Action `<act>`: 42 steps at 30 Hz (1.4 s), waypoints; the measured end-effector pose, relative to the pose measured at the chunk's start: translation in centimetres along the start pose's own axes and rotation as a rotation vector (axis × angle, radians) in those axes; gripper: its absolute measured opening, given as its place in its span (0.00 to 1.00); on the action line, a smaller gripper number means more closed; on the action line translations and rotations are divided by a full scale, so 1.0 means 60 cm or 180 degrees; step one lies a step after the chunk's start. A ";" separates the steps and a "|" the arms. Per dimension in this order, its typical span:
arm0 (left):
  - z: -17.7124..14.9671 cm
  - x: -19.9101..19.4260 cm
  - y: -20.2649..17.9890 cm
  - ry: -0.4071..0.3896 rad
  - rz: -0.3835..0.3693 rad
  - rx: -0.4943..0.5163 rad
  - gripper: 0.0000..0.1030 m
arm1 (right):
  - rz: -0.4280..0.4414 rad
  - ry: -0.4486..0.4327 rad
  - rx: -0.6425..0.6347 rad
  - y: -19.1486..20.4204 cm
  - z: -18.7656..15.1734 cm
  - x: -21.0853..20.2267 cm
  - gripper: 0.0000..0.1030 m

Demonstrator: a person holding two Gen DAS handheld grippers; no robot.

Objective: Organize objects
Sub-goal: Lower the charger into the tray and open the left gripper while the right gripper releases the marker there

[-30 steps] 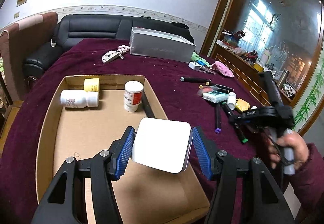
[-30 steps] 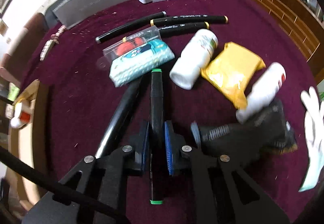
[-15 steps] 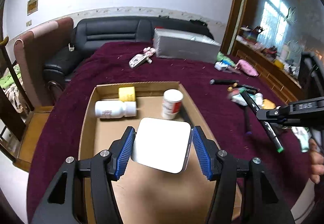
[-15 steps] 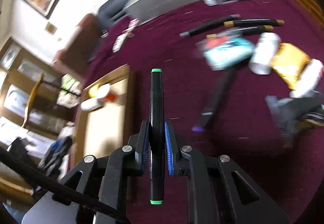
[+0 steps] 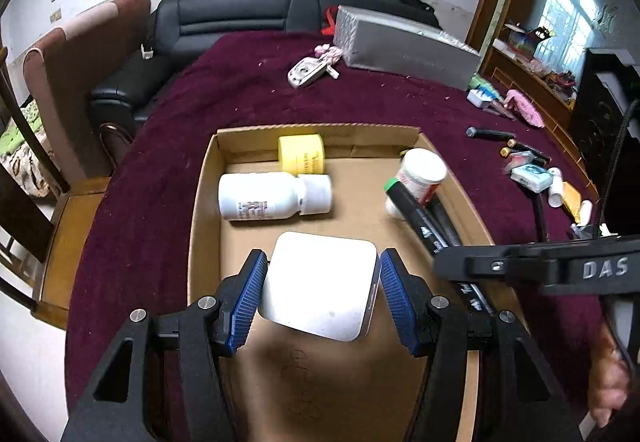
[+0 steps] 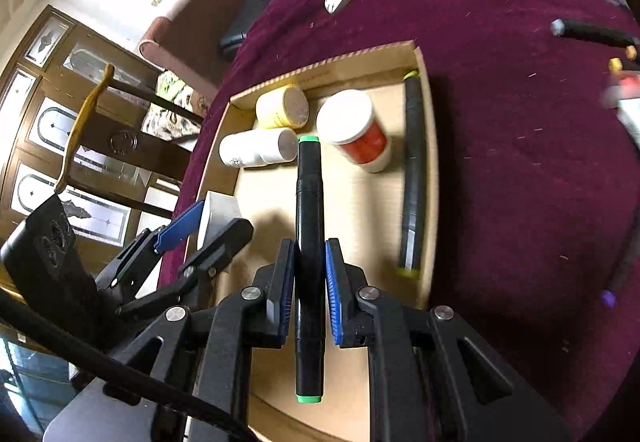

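Note:
My left gripper [image 5: 323, 267] is shut on a flat white square box [image 5: 316, 294], which hangs over the near half of an open cardboard tray [image 5: 204, 202]. In the right wrist view my right gripper [image 6: 310, 254] is shut on a black marker with green caps [image 6: 309, 194], held over the tray's [image 6: 428, 162] middle. The marker's green tip [image 5: 394, 186] also shows in the left wrist view near a red-and-white jar [image 5: 420, 172]. A white bottle [image 5: 264, 196] lies on its side in the tray, a yellow jar [image 5: 301, 159] stands at the far wall, and a black marker [image 6: 412, 170] lies along the right wall.
The tray sits on a maroon tablecloth [image 5: 240, 90]. A long grey box [image 5: 404, 50] and a white gadget [image 5: 306, 72] lie at the far side. Loose markers, packets and small bottles [image 5: 532, 174] lie to the right. A sofa [image 5: 240, 14] and chair [image 5: 80, 54] stand beyond the table.
My right gripper has carried the green-capped marker from the loose pile on the right to above the tray. My left gripper has moved further over the tray with the white box.

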State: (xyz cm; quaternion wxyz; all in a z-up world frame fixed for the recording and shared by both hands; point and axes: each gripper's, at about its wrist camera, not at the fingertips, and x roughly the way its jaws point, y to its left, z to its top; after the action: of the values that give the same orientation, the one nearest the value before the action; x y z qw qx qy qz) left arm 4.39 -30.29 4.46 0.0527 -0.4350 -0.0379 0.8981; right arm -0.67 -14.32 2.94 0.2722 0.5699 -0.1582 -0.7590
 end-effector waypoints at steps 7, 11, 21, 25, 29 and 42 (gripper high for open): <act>0.012 0.027 0.014 0.0139 0.0074 -0.0101 0.51 | -0.0240 0.0061 -0.0053 0.007 0.027 0.045 0.13; 0.014 0.038 0.020 0.0240 0.0001 -0.0186 0.51 | -0.0322 0.0051 -0.0039 0.006 0.043 0.059 0.13; 0.017 0.046 0.041 0.0323 -0.0066 -0.0400 0.52 | -0.0459 0.0029 -0.0024 -0.001 0.063 0.079 0.12; 0.022 0.043 0.046 0.0279 -0.0083 -0.0469 0.58 | -0.0446 0.0012 -0.0009 -0.001 0.060 0.075 0.14; 0.025 0.036 0.053 0.0217 -0.0152 -0.0564 0.58 | -0.0403 -0.0042 0.0028 -0.003 0.057 0.068 0.17; 0.040 -0.082 0.020 -0.0399 -0.0390 -0.0566 0.58 | -0.0189 -0.0647 -0.0173 0.010 0.006 -0.078 0.31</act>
State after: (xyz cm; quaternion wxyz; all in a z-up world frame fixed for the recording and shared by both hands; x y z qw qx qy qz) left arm 5.46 -32.16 9.64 0.0663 -0.3778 -0.1472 0.9117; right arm 0.06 -12.07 7.04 0.2475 0.4868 -0.1475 -0.8246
